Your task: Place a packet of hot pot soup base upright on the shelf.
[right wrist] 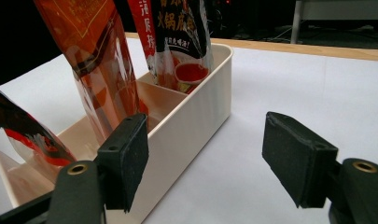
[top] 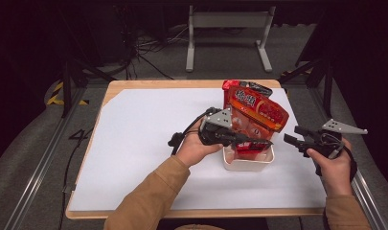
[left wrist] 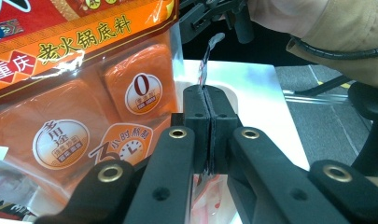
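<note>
While the left tongs [top: 258, 142] sit over the near end of the white bin [top: 248, 163], their jaws are clenched flat on the thin edge of a packet [left wrist: 206, 65]; in the left gripper view that edge runs up out of the seam between the two pads. Just left of those jaws stands the large orange pouch [left wrist: 79, 93], printed with Chinese characters and round badges, close against the tongs. From above, the pouch [top: 256, 112] leans up and away from the left tongs, its foot in the bin. Right tongs [top: 291, 140]: released, jaws wide apart, nothing between the pads, held just off the right side of the bin and not touching it. Between and beyond their pads lies the bin's outer wall [right wrist: 196, 116], with a black-and-red packet [right wrist: 182, 42] upright in a far compartment. Bin rests on the white surface [top: 143, 143].
</note>
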A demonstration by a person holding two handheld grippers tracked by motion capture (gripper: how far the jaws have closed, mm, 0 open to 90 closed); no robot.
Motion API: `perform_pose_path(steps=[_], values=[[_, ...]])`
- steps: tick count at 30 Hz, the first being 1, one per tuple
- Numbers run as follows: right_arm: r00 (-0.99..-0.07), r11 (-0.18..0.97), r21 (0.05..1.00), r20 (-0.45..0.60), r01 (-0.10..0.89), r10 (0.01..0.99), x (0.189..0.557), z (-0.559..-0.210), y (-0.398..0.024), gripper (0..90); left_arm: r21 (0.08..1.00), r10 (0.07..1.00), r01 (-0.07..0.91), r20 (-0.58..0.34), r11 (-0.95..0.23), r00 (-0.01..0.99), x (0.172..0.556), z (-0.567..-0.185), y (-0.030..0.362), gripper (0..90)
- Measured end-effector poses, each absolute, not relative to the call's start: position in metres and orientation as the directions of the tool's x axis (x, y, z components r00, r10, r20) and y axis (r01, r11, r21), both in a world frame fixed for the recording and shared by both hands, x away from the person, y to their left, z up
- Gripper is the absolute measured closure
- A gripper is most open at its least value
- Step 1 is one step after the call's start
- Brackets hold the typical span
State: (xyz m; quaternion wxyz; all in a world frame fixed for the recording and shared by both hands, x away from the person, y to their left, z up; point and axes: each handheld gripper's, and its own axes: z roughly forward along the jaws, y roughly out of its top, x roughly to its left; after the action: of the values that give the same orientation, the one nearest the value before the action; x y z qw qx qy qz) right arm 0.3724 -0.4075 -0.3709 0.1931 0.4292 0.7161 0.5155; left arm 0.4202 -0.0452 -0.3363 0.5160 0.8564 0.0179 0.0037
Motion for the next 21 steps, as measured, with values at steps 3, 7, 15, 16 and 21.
perform_pose_path(steps=[3, 7, 15, 16, 21], values=[[-0.558, 0.1, 0.904, 0.167, 0.416, 0.813, 0.3724, -0.371, -0.4072, 31.5, 0.88, 0.043, 0.025, -0.005, -0.474, 0.999, 0.4214, -0.3378, -0.0442, 88.8], [-0.558, 0.101, 0.903, 0.168, 0.418, 0.813, 0.3727, -0.3712, -0.4067, 31.5, 0.876, 0.057, 0.038, -0.011, -0.481, 0.998, 0.423, -0.3395, -0.0428, 87.9], [-0.56, 0.099, 0.902, 0.172, 0.42, 0.81, 0.3737, -0.3717, -0.4058, 31.3, 0.884, 0.08, 0.062, -0.028, -0.463, 0.996, 0.4239, -0.3405, -0.0412, 74.2], [-0.56, 0.098, 0.902, 0.173, 0.421, 0.81, 0.3739, -0.3717, -0.4058, 31.2, 0.886, 0.081, 0.067, -0.034, -0.459, 0.996, 0.4234, -0.3401, -0.0407, 71.3], [-0.563, 0.101, 0.902, 0.17, 0.419, 0.809, 0.3755, -0.3719, -0.405, 30.8, 0.894, 0.072, 0.107, -0.084, -0.435, 0.994, 0.4211, -0.3373, -0.0378, 57.8]])
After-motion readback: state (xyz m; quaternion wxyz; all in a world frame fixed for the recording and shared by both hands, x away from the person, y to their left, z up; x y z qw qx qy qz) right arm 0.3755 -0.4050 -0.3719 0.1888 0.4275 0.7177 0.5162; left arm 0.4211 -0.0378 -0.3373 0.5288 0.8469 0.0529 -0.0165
